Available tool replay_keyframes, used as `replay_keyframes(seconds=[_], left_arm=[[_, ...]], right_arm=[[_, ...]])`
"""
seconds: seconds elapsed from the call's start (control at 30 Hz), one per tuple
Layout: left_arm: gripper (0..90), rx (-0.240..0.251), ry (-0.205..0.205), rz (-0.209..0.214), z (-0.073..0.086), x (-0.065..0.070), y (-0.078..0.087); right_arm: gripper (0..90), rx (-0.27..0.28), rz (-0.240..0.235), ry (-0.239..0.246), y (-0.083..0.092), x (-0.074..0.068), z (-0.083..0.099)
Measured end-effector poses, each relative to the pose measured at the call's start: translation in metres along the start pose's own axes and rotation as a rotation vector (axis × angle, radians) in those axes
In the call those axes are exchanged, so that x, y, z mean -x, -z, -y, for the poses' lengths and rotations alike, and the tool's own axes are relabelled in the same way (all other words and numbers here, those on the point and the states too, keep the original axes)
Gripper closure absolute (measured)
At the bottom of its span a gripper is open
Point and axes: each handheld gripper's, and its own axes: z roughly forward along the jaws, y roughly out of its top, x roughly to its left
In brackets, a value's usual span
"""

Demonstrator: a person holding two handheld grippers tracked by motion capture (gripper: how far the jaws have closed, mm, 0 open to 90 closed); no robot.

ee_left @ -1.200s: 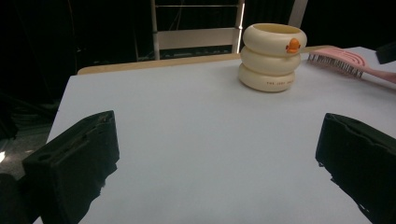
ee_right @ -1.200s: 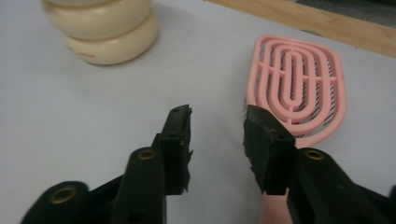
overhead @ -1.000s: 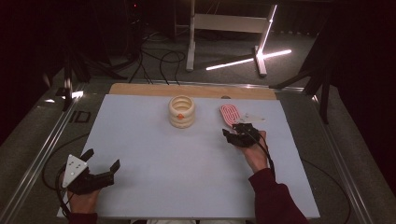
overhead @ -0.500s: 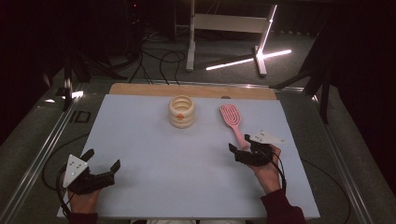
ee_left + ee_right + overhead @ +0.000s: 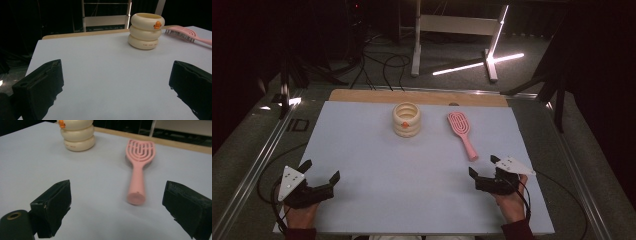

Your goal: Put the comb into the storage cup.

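The brush (image 5: 460,133) lies flat on the surface (image 5: 377,165), bristles down as far as the left gripper view shows, head toward the far edge and handle slanting back toward the person. It rests free, touched by nothing, which reads as a thing set down and let go rather than one about to be picked up. Its handle end points at the right tongs (image 5: 484,166), which sit near it but apart. Their jaws have just been opening and now stand wide with nothing between them; in the right gripper view the handle end lies ahead of the gap, not inside it.

The cup (image 5: 406,119), a cream stack of rings with a small orange mark, stands upright just left of the brush head, apart from it.

The left tongs (image 5: 319,171) rest low at the near left corner, well apart from both things, jaws wide and empty, probably parked out of the way.
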Motion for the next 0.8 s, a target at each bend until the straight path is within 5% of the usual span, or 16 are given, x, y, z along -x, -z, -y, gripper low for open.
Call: replay_keyframes(seconds=[0.4,0.8], left_arm=[[0.0,0.006,-0.012,0.039,-0.002,0.001,0.000],[0.0,-0.006,-0.022,0.073,-0.002,0.003,-0.003]], right_arm=[[8.8,0.106,-0.004,0.026,0.029,0.001,0.022],[8.8,0.143,-0.015,0.020,0.033,-0.002,0.025]])
